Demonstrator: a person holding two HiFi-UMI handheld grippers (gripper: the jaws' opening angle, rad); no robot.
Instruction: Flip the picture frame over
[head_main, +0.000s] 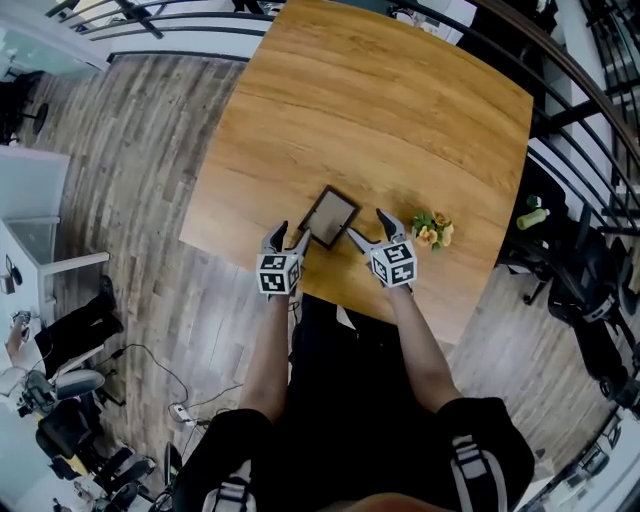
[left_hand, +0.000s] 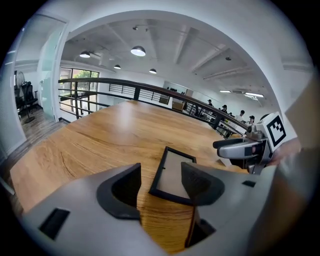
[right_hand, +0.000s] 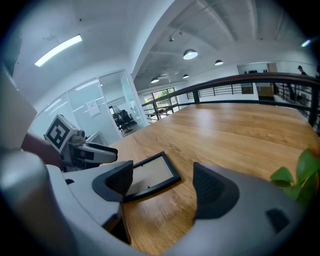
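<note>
Grey fingers (left_hand: 122, 187) of the left gripper (left_hand: 161, 172) stand well apart and hold nothing; bare wood lies in the gap between them. The right gripper (right_hand: 162, 175) is just as wide open and just as empty. Both point down at a slant over the near side of the table (head_main: 380, 120).

Just ahead of both sets of fingertips, and between the two grippers, lies the frame (head_main: 330, 217). It is flat on the wood, a thin black rim round a pale panel. One near corner sits close to the left gripper's inner finger and the opposite edge faces the right gripper's inner finger. Neither finger visibly presses on it.

It looks light and stiff, so it should turn over in one piece without flexing. The rim is low and smooth on a smooth top, so I expect it to slide away from a push rather than lift. If there is glass under the panel, it should not be dropped. The best hold seems to be across a long edge of the rim, with one finger steadying the far side while the other tips the edge up.

Off beyond the right gripper's outer finger are flowers (head_main: 432, 230), and past the far table edge a dark railing (left_hand: 125, 85)
</note>
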